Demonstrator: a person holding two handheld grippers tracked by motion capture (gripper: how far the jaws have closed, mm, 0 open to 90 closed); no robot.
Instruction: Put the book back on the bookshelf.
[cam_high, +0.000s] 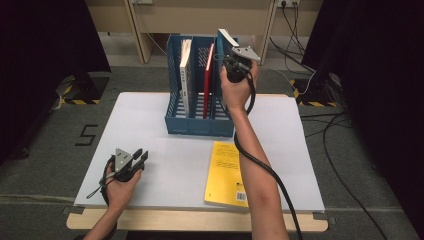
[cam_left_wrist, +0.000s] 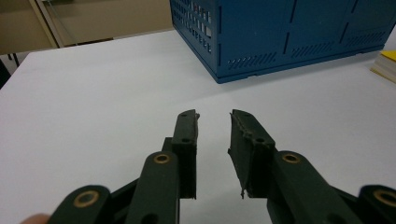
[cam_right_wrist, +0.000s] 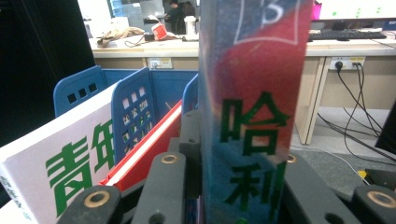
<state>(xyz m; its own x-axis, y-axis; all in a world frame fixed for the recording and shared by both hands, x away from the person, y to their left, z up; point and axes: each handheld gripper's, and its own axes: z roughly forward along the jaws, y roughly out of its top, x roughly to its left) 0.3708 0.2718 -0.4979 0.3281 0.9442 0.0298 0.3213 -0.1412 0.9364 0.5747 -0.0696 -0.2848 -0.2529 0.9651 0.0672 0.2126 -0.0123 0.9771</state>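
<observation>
While the right gripper (cam_high: 235, 64) clamps its jaws on the spine of the blue and red paperback book (cam_right_wrist: 254, 116), the book stands upright over the rightmost slot of the blue plastic file rack (cam_high: 200, 125).

Held by the spine, it can go straight down beside the red book (cam_high: 208, 80) and white book (cam_high: 185, 75). The left gripper (cam_high: 141, 156) rests on the white table (cam_high: 150, 120), jaws partly apart and empty; a yellow book (cam_high: 226, 172) lies flat nearby.

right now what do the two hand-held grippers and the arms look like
Each hand-held gripper, left and right, has a black body topped by a grey three-cornered plate, with a black cable trailing from it. The left gripper view shows two black jaws with brass-coloured rivets on the linkages. Both forearms are bare, no sleeves.
</observation>
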